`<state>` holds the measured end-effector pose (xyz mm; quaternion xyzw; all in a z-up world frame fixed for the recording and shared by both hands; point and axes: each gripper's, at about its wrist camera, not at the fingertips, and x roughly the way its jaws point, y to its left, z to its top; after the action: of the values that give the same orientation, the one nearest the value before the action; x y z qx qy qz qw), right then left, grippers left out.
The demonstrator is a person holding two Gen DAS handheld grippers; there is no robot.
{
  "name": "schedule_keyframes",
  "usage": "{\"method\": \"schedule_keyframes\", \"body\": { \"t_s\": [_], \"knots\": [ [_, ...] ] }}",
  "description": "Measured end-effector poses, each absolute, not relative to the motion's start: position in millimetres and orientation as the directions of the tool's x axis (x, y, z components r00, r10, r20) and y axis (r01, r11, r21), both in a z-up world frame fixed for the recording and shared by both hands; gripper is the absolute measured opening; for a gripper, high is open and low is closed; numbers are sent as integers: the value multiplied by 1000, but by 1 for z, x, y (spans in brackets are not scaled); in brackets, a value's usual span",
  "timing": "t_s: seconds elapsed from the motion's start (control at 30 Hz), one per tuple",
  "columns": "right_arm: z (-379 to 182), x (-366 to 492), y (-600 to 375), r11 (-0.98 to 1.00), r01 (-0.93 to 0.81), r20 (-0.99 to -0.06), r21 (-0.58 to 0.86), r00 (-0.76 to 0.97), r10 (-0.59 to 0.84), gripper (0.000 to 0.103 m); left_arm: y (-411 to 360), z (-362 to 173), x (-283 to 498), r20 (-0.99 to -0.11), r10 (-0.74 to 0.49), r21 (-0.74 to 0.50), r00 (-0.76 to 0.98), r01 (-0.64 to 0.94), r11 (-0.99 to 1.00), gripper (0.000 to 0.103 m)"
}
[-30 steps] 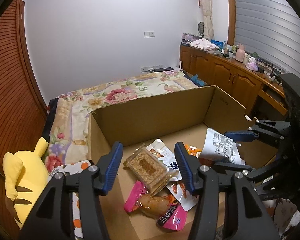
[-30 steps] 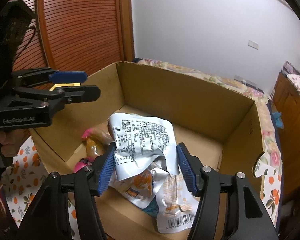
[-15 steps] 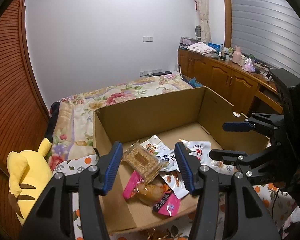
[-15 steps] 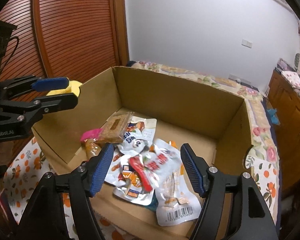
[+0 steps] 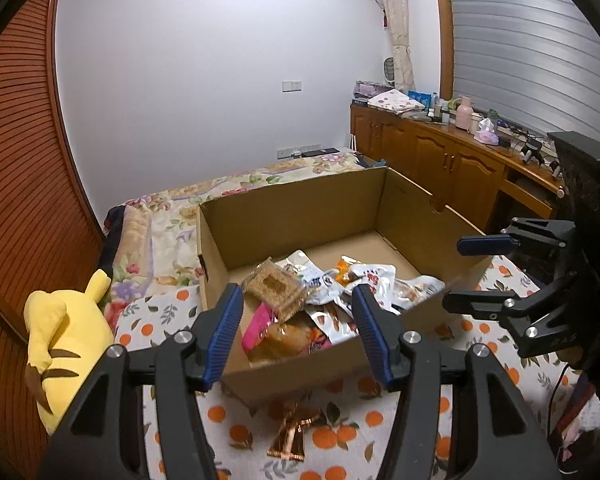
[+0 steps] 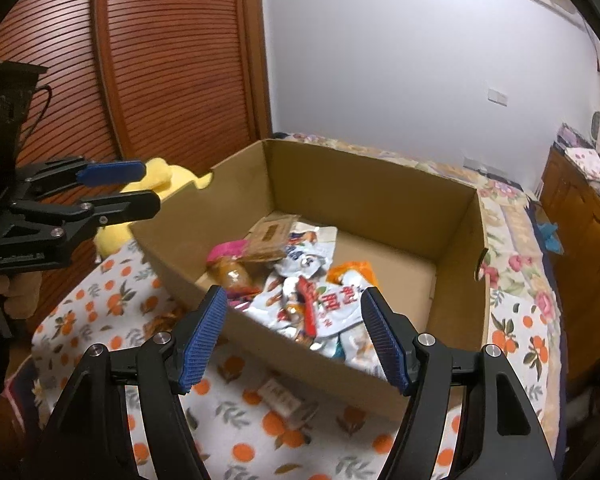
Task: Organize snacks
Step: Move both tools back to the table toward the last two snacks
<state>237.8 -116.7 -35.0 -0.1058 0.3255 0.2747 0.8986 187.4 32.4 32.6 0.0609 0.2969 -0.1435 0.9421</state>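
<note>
An open cardboard box (image 5: 300, 216) (image 6: 360, 196) sits on an orange-print cloth (image 6: 100, 304). Several snacks lie in it: a brown biscuit pack (image 5: 274, 286) (image 6: 270, 236), a pink packet (image 5: 256, 324), a white packet with red lettering (image 6: 336, 300) and an orange packet (image 6: 350, 270). My left gripper (image 5: 296, 296) hangs before the box's near wall, its jaws opening with nothing between them. My right gripper (image 6: 294, 300) is open and empty, just outside the near wall. A golden wrapper (image 5: 294, 428) and a small pale pack (image 6: 280, 398) lie on the cloth in front of the box.
A yellow plush toy (image 5: 60, 344) lies left of the box. A floral bed cover (image 5: 228, 188) stretches behind it. Wooden cabinets (image 5: 440, 168) with clutter on top line the right side. A slatted wooden door (image 6: 160, 60) stands on the left.
The right gripper let go of the white packet, which now lies in the box, and its jaws widened. Both grippers drew back and up from inside the box to outside its near wall.
</note>
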Motion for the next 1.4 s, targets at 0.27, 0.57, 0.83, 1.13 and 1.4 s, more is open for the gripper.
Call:
{"method": "schedule_keyframes", "body": {
  "t_s": [0.27,0.57,0.83,1.13,1.4],
  "knots": [
    [-34,201,-115,802,-597,-640,-19,624,449,71,36,17,160,-594,-241,17,767,311,950,57],
    [-53,185,-116,801,-599,-672,-7,596,440,71,40,-14,146,-646,-233,1,727,307,952,57],
    [-73,188,-119,801,-598,-704,11,565,432,71,48,-53,146,-704,-228,-42,673,282,959,57],
    [-95,199,-113,791,-612,-746,15,520,416,68,51,-79,156,-746,-221,-51,628,276,960,57],
    [-114,217,-104,781,-625,-783,4,484,391,66,52,-91,169,-769,-216,-55,602,274,960,56]
  ]
}}
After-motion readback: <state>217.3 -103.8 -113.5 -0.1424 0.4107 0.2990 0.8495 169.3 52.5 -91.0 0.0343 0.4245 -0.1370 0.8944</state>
